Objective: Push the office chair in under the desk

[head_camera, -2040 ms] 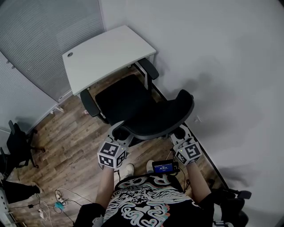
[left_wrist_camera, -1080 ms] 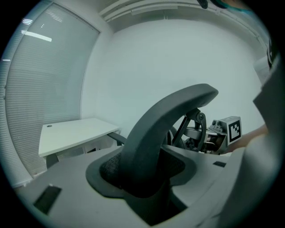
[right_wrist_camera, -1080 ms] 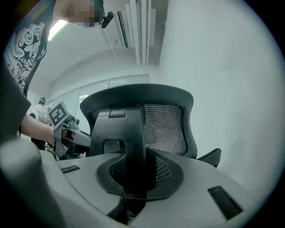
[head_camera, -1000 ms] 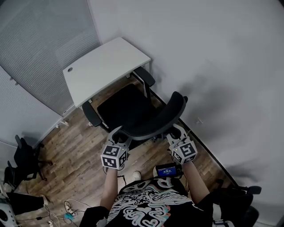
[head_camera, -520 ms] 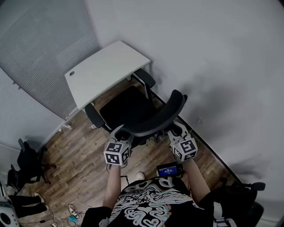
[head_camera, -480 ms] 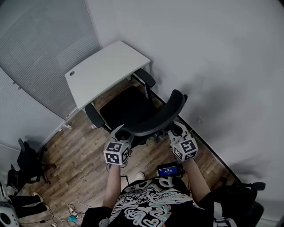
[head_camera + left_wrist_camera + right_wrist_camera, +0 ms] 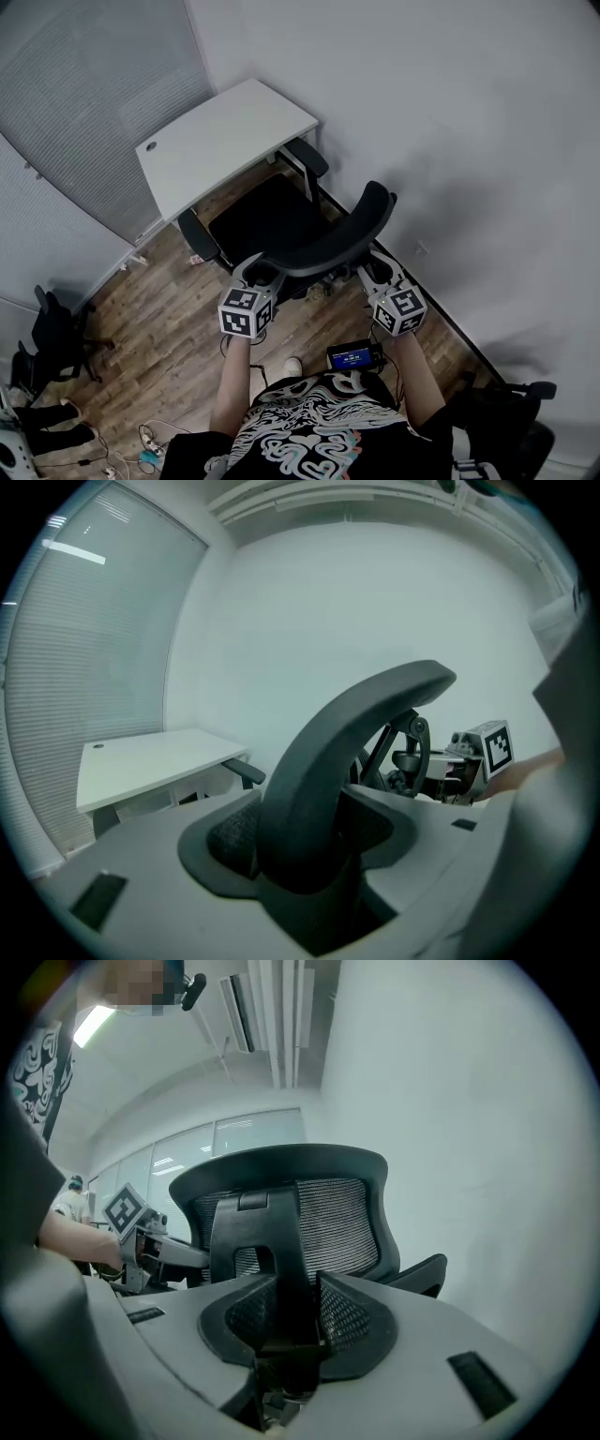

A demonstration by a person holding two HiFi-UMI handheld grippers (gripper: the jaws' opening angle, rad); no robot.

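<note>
Even, dim, bluish light; fisheye edge distortion with dark vignette; near parts blurred.

Brown wood-plank flooring [image 7: 159, 314] runs between a plain white wall [image 7: 469, 141] on the right and a grey ribbed blind [image 7: 84, 94] on the left. A loose tangle of pale cables [image 7: 136, 455] lies on the planks at the bottom left, near a black chair [image 7: 49, 328] by the left edge. A small black device with a lit blue screen [image 7: 352, 357] shows at bottom centre.
</note>
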